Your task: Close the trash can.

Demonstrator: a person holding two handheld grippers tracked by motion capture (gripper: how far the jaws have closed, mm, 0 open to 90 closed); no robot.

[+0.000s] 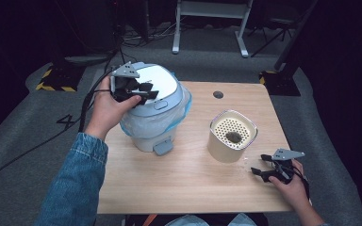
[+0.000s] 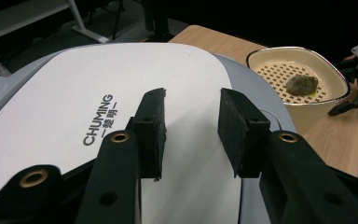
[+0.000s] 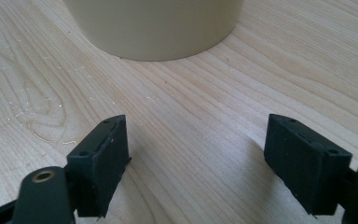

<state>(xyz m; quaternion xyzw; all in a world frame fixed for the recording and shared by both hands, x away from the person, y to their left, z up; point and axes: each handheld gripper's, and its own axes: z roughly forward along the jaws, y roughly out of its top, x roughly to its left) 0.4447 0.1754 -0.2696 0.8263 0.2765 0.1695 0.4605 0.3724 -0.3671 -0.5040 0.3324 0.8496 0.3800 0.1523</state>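
Waste bin and strainer cup at an early stage of the work. The bin [image 1: 153, 110], lined with a clear bag [image 1: 185, 106], stands on the left part of the table [image 1: 188, 179] with its white lid [image 1: 158, 80] down and its grey pedal [image 1: 162, 147] facing the person. The left tool [image 1: 139, 92] hovers over the near-left part of the lid; in the left gripper view its pads [image 2: 151, 133] stand partly apart above the lid's white face [image 2: 74, 93], with nothing between them and no visible contact, so the tool is open and holds nothing. The cream cup [image 1: 232, 136] stands right of the bin, apart from it, and a dark lump [image 1: 234, 137] of waste lies on its perforated insert. The right tool [image 1: 268, 172] rests low at the table's near-right corner, just short of the cup; in the right gripper view its jaws stand wide over bare wood, empty, with the cup wall [image 3: 154, 28] ahead. Judged from this layout, nothing is yet accomplished: the lid is shut, the lump is in the cup, and the cup is untouched. What remains, probably, is to open the bin, lift the cup, tip the lump into the bag and set the cup down.
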